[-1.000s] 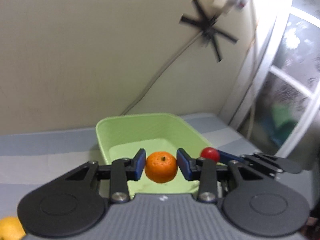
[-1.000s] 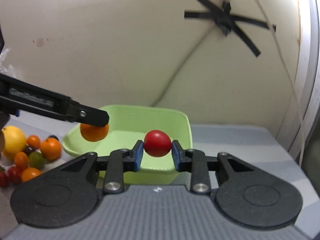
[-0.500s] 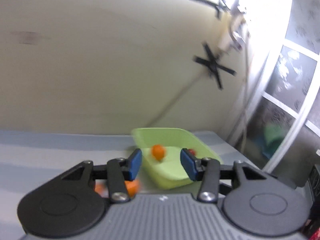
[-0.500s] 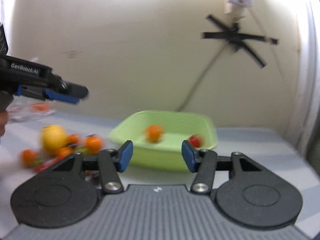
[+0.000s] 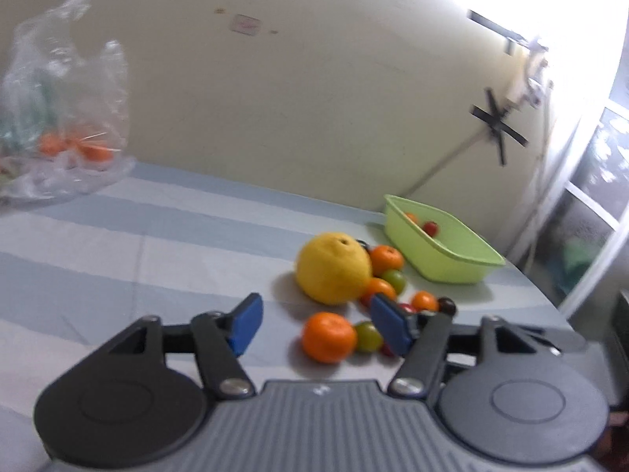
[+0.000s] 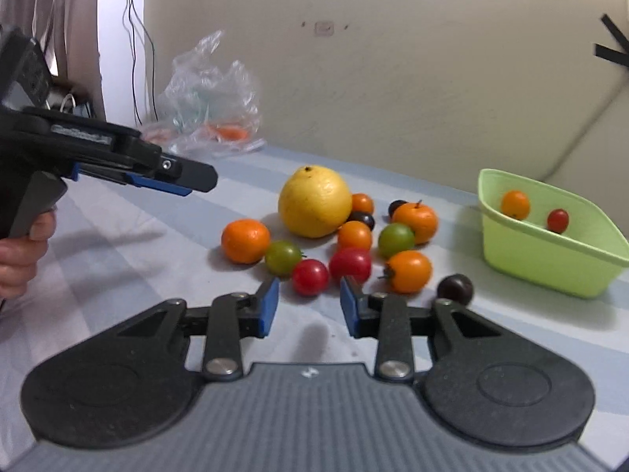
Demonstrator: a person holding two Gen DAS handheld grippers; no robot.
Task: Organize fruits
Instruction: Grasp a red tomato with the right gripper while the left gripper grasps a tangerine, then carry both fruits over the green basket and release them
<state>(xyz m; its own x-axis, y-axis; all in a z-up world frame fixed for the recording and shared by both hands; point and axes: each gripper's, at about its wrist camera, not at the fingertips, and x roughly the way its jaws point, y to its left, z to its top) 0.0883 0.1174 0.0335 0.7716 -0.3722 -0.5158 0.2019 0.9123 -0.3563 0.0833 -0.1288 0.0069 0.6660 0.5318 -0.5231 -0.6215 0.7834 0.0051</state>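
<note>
The left gripper point(image 5: 314, 324) has just been opening: its blue pads stand wide apart with nothing clamped between them, hovering above the striped blue-and-white cloth point(image 5: 118, 244), and a small orange mandarin point(image 5: 328, 336) shows in the gap beyond them, untouched. The right gripper point(image 6: 309, 306) has just been closing, yet its pads are still parted and hold nothing; a small red tomato point(image 6: 309, 276) lies on the cloth just past them. The loose fruit is heaped near the middle of the cloth around a large yellow citrus point(image 6: 314, 201), with orange, green, red and dark round pieces beside it. Far to the right stands a light-green plastic tub point(image 6: 550, 263), well apart from the heap, holding one orange fruit point(image 6: 515, 204) and one red tomato point(image 6: 557, 220). A crumpled clear plastic bag point(image 6: 208, 98) rests at the far left by the wall.
</note>
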